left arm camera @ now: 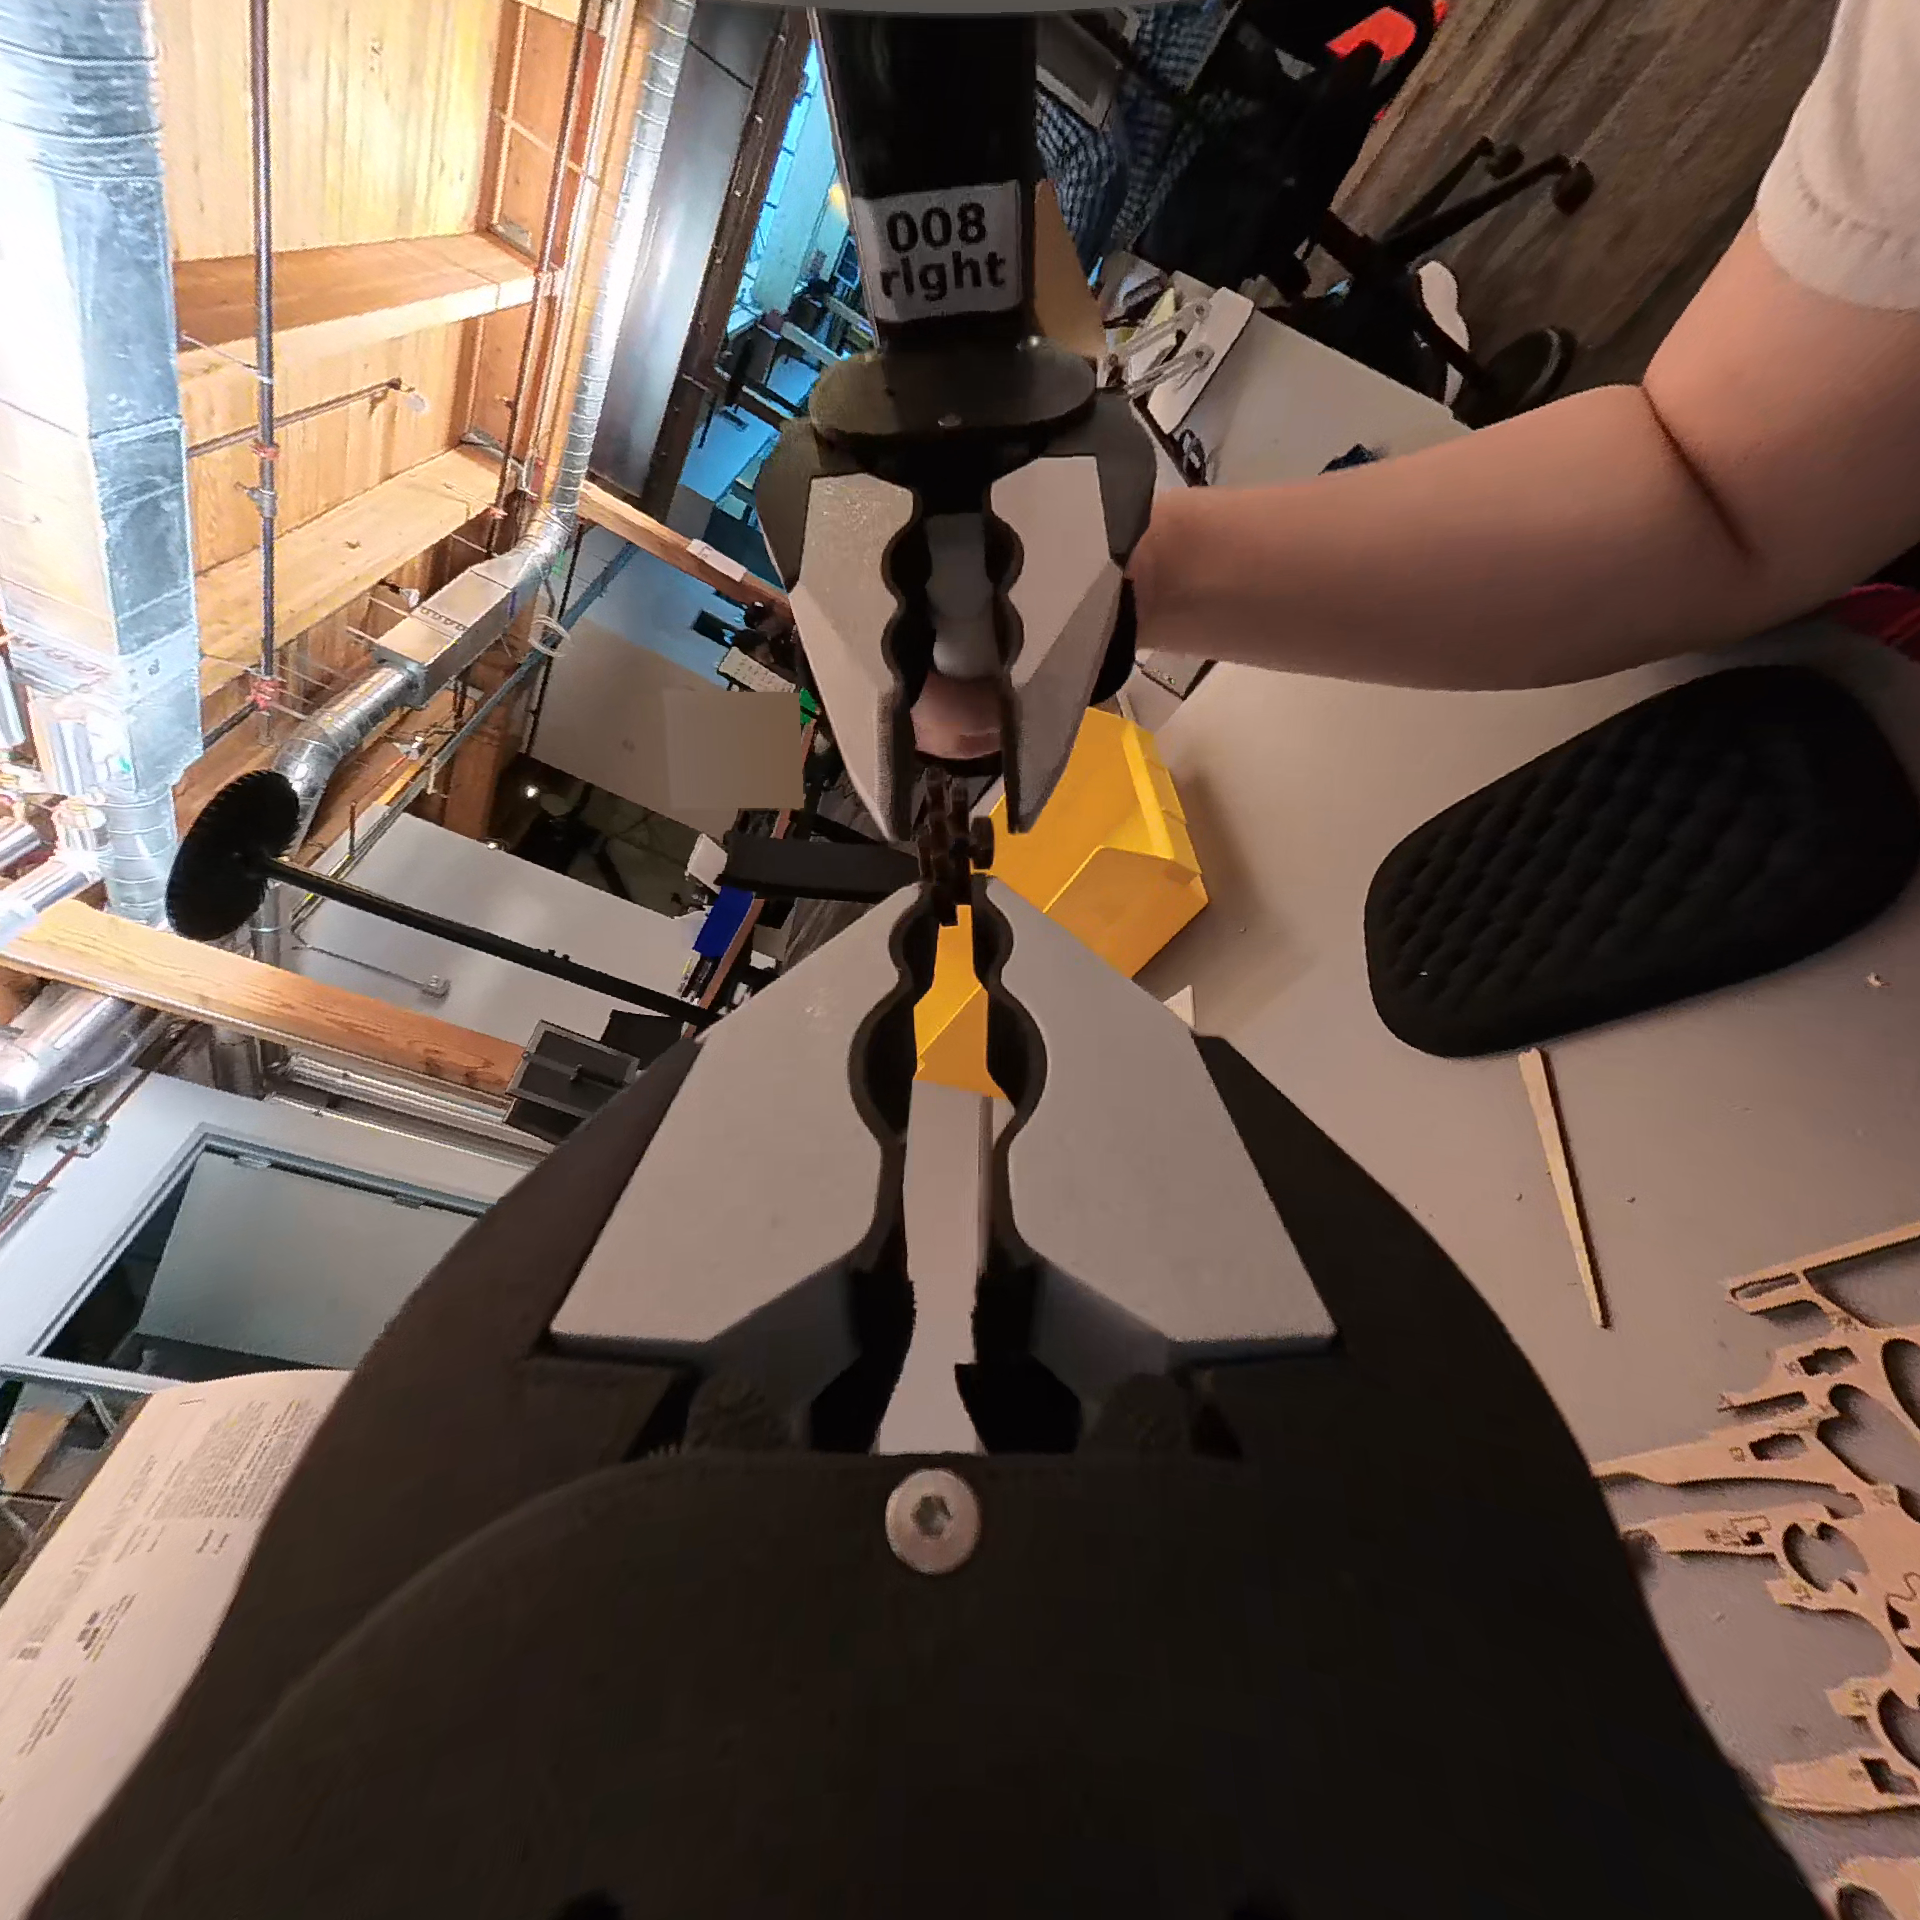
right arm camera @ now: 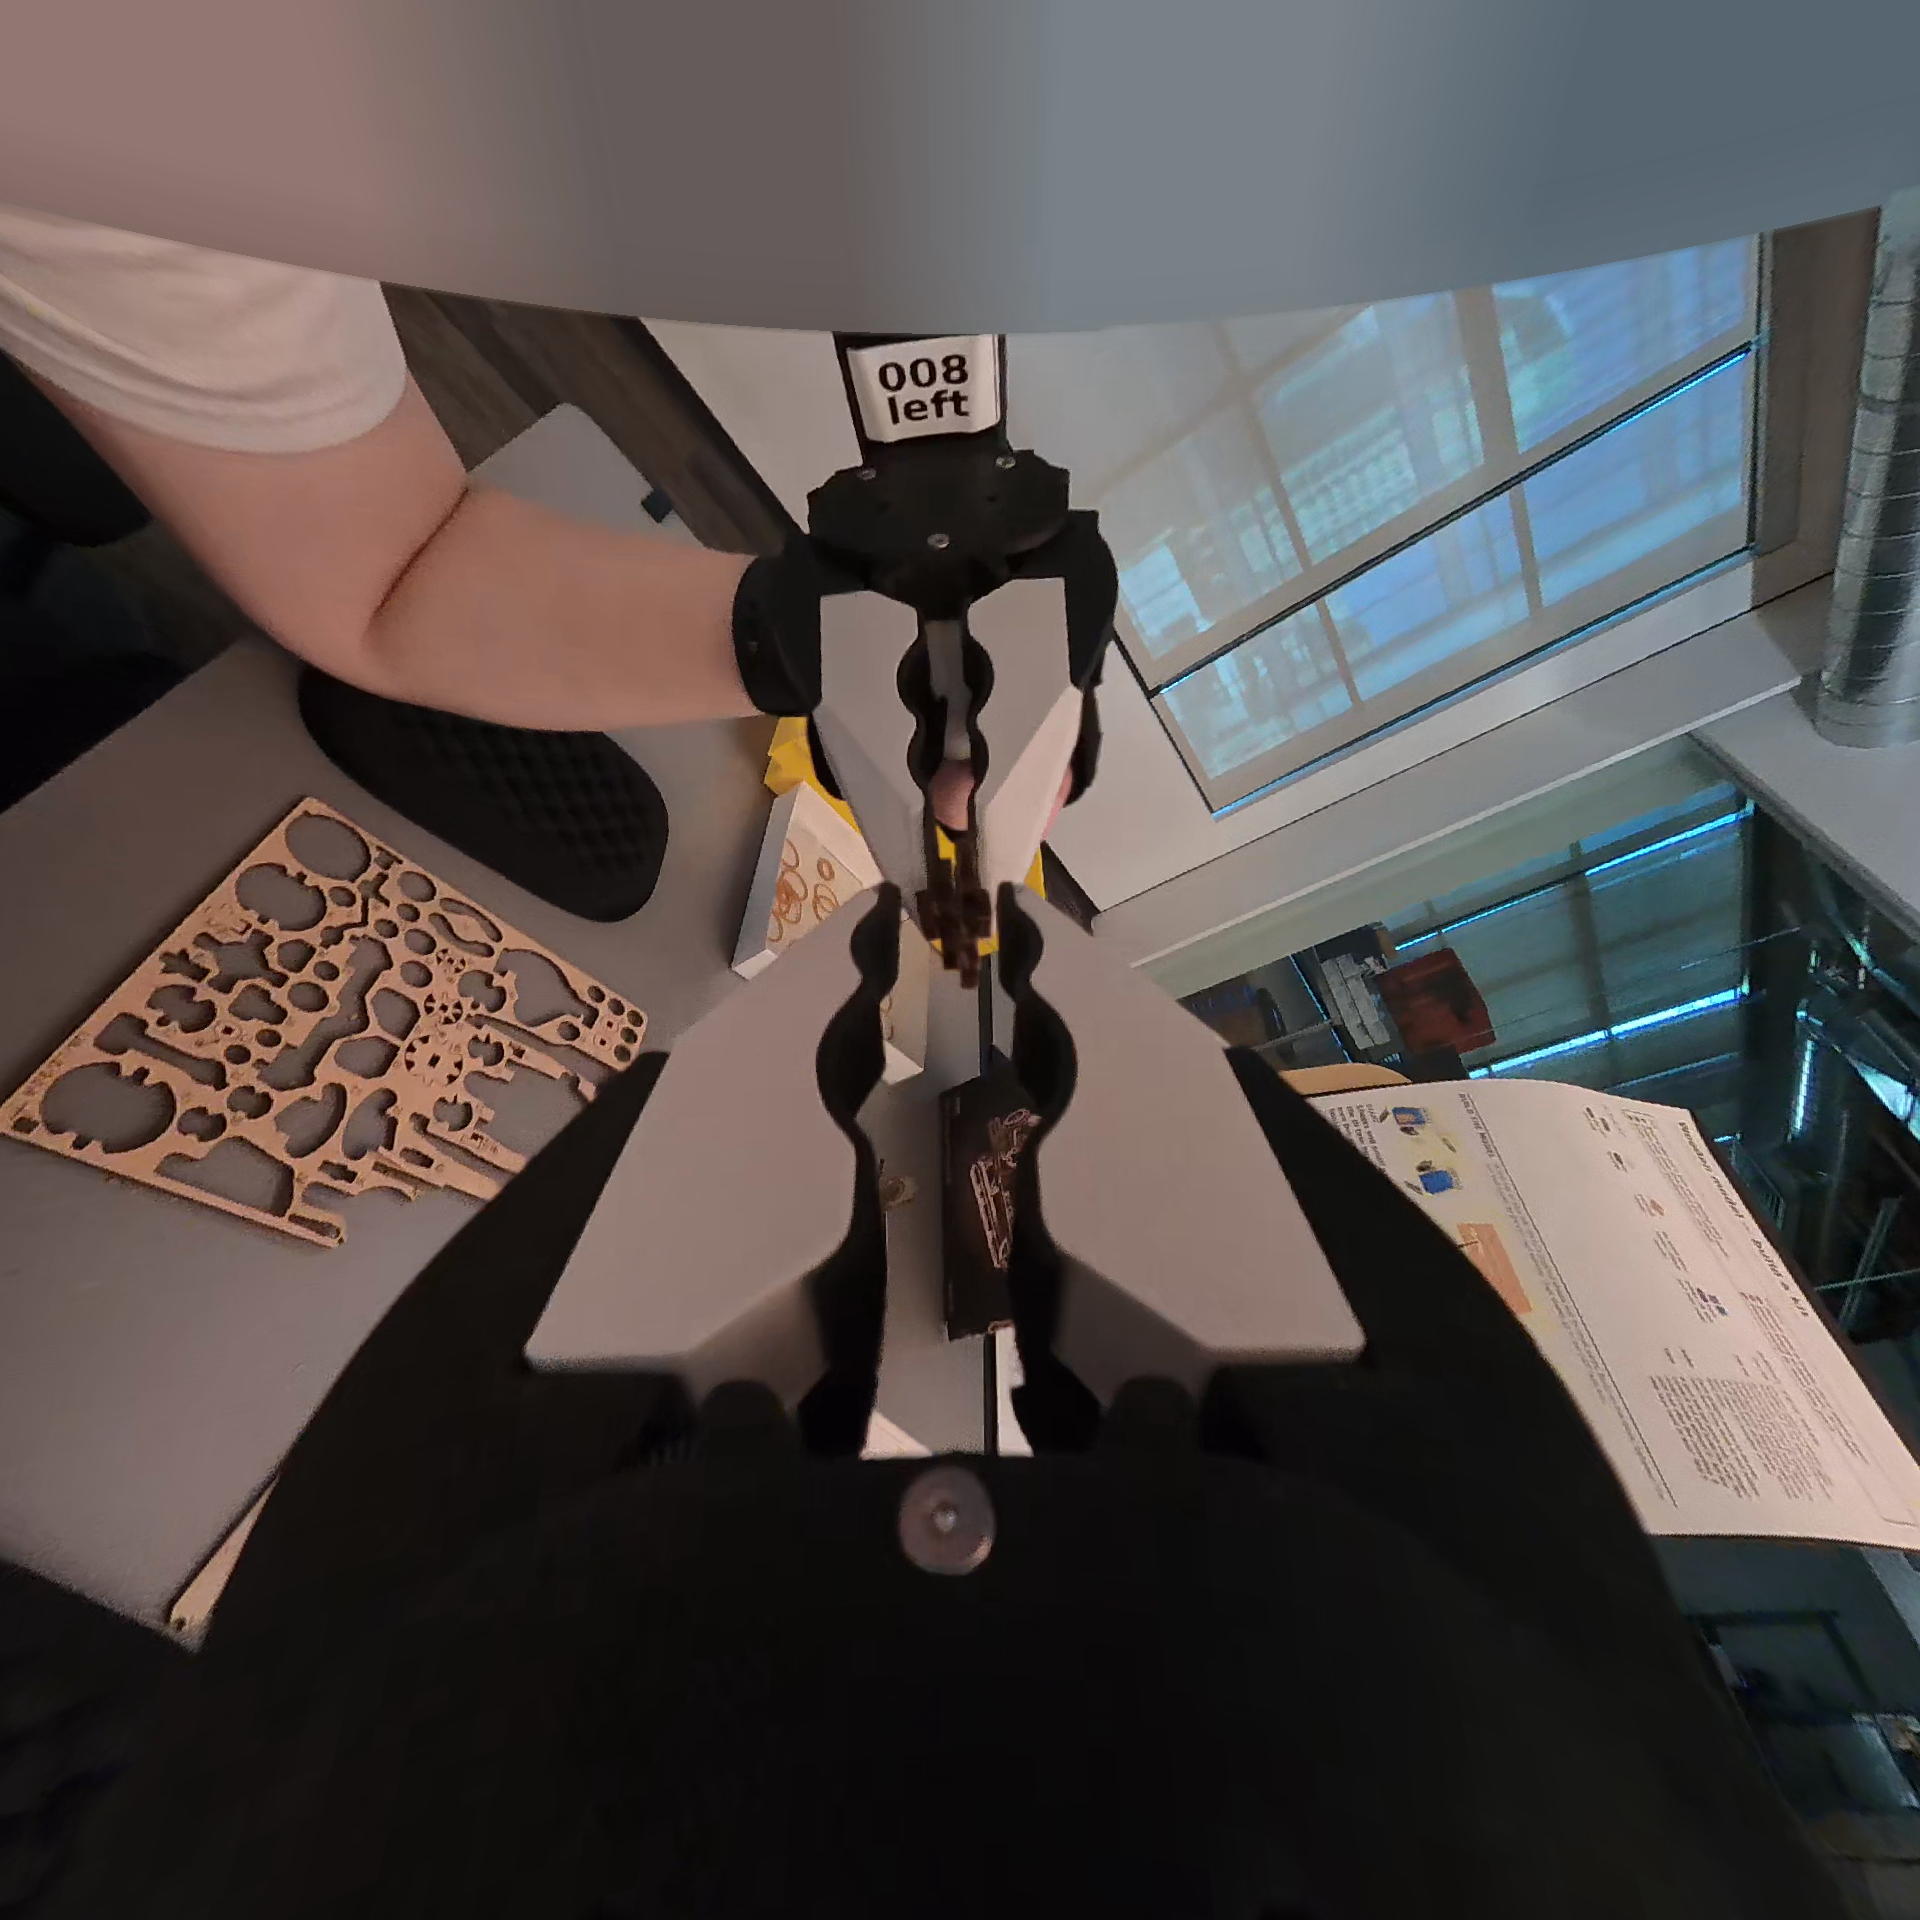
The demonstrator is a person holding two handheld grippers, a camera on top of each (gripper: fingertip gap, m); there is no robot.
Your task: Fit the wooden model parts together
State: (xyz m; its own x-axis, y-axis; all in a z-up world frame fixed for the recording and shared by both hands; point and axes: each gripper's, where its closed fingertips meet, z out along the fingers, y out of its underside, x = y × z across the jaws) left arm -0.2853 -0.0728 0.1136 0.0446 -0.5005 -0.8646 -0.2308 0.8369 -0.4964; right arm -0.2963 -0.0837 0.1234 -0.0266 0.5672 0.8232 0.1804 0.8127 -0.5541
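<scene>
Meeting tip-to-tip w/ tools: small dark toothed wooden parts (left arm camera: 951,847).

Right gripper (right arm camera: 943,914) and left gripper (right arm camera: 951,868) meet tip to tip, both pinching small dark gears (right arm camera: 956,914) above the table (right arm camera: 156,1299).

The small dark gear piece (left arm camera: 951,857) sits squeezed between both sets of fingertips, too small and shadowed to read its shape or say which fingers (left arm camera: 1049,707) truly hold it. In the right wrist view that same piece (right arm camera: 956,914) is motion-blurred. The cut-out wooden sheet (left arm camera: 1829,1538) runs off the right edge. A grey patch covers the top of the right wrist view. The paper (right arm camera: 1621,1299) runs off the right edge, its print unreadably fine.
</scene>
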